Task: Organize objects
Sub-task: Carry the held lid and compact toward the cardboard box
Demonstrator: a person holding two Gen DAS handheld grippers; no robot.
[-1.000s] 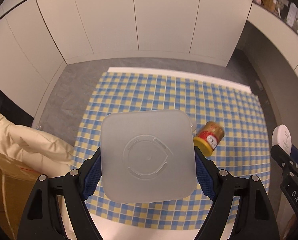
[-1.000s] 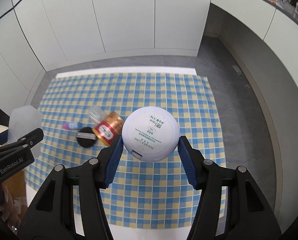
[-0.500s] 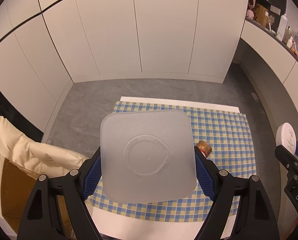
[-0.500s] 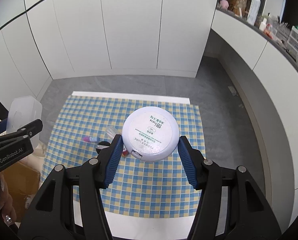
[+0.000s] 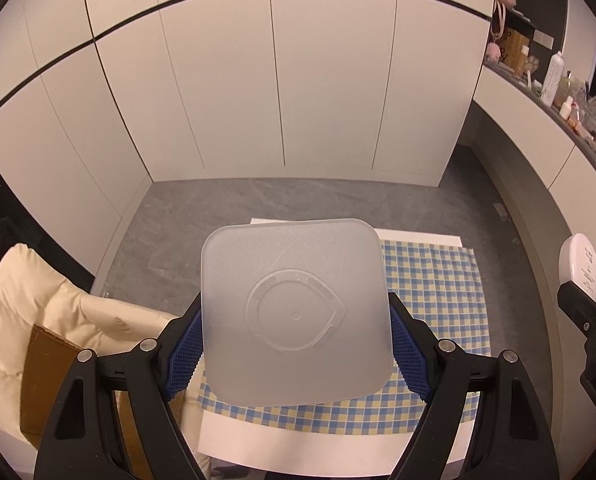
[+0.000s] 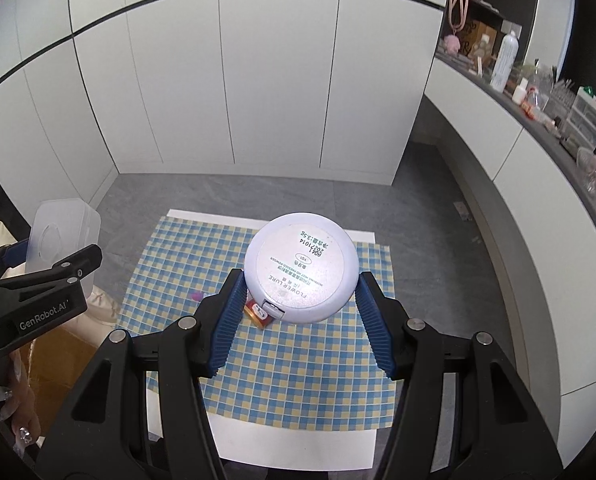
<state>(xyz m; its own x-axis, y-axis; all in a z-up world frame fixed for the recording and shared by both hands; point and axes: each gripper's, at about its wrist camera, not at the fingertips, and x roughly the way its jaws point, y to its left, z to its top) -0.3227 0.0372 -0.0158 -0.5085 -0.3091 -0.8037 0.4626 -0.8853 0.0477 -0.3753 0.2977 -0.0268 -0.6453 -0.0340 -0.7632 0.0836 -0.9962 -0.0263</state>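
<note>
Grippers both hang high over the checked cloth. Left gripper pinches a frosted square container; right gripper clamps a round white compact.

black grippers, blue ribbed pads, silver screws

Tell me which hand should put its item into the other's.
Right. The right gripper holds a small round compact, which could go into the clear box gripped by the left gripper, probably a storage bin.
</note>
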